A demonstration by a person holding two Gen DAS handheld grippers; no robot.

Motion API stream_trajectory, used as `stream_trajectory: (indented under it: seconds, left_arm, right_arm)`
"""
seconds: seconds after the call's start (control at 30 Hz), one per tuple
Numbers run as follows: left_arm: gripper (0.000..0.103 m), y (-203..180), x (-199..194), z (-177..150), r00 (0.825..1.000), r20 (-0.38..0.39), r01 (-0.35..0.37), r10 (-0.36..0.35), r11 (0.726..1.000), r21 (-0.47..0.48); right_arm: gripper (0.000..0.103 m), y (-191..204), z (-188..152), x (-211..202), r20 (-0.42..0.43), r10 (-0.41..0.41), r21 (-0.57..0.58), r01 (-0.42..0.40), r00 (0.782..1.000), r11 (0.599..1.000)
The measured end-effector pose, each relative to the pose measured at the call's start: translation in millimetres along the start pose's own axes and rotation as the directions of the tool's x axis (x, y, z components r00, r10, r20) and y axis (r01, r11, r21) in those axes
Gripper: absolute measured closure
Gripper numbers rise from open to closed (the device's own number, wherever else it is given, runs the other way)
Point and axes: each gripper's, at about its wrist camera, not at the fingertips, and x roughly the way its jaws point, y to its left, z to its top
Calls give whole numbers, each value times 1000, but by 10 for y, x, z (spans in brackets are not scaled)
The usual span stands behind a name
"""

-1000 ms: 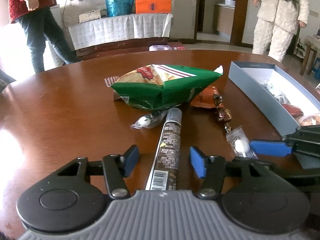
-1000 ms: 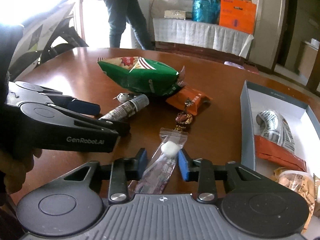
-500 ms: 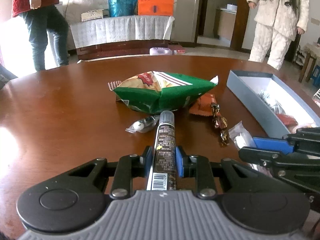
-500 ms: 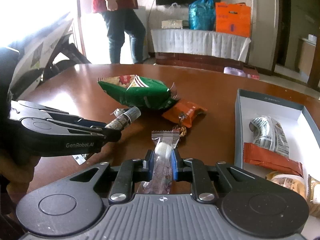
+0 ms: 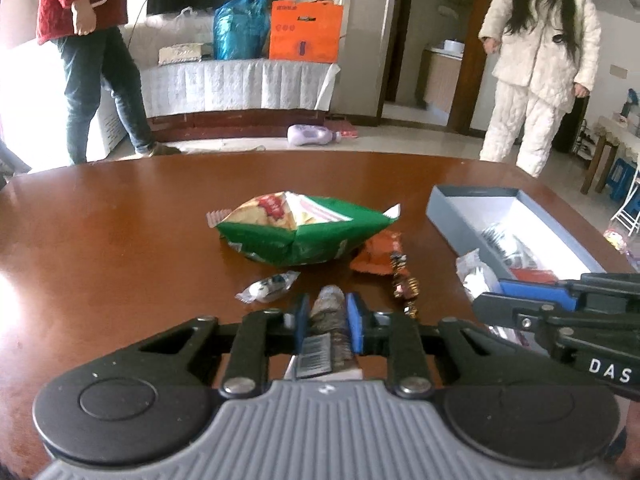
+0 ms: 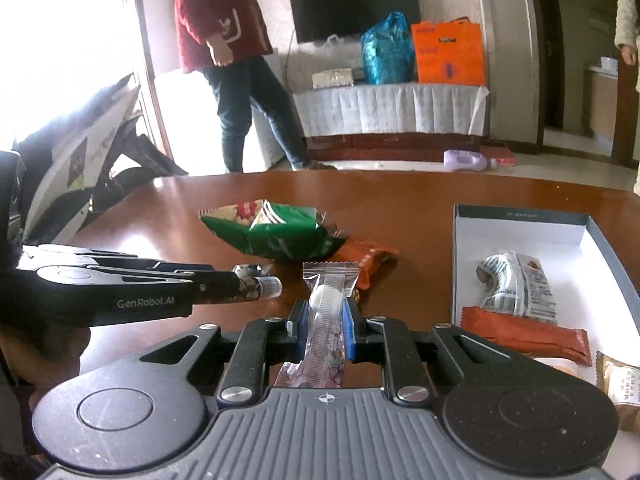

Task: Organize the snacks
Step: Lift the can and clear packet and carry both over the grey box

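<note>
My left gripper point(image 5: 327, 307) is shut on a long brown snack tube point(image 5: 329, 320) and holds it above the table; it also shows in the right wrist view point(image 6: 256, 287). My right gripper point(image 6: 325, 310) is shut on a clear candy packet point(image 6: 325, 316) with a white sweet inside, lifted off the table. A green chip bag point(image 5: 304, 227) lies mid-table, with an orange packet point(image 5: 378, 254) and a small clear candy point(image 5: 269, 286) beside it. The grey box point(image 6: 520, 224) at the right holds several snacks.
A twisted brown candy string point(image 5: 404, 284) lies right of the left gripper. The round brown table point(image 5: 120, 240) spreads to the left. Two people stand beyond the table, one in red point(image 5: 80, 40), one in white point(image 5: 540, 60).
Both grippers closed on their snacks, the left on the tube and the right on the candy packet, and lifted them off the table.
</note>
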Motion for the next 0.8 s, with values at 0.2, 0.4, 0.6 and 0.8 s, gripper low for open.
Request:
stream_trajectory:
  seconds: [0.2, 0.4, 0.6, 0.8]
  left_arm:
    - [98, -16, 85, -48, 999, -45, -17, 17, 1000, 0]
    - [98, 89, 174, -131, 995, -96, -21, 19, 1000, -14]
    - [82, 107, 244, -138, 995, -90, -45, 45, 999, 11]
    - [72, 66, 427, -127, 990, -133, -44, 52, 997, 62]
  right_arm:
    - [83, -13, -30, -13, -10, -10, 4, 10, 1000, 1000]
    - [83, -12, -36, -1, -14, -8, 5, 8, 1000, 1000]
    - [83, -23, -19, -6, -11, -5, 10, 5, 1000, 1000]
    - [83, -35, -20, -9, -9, -3, 14, 3, 1000, 1000]
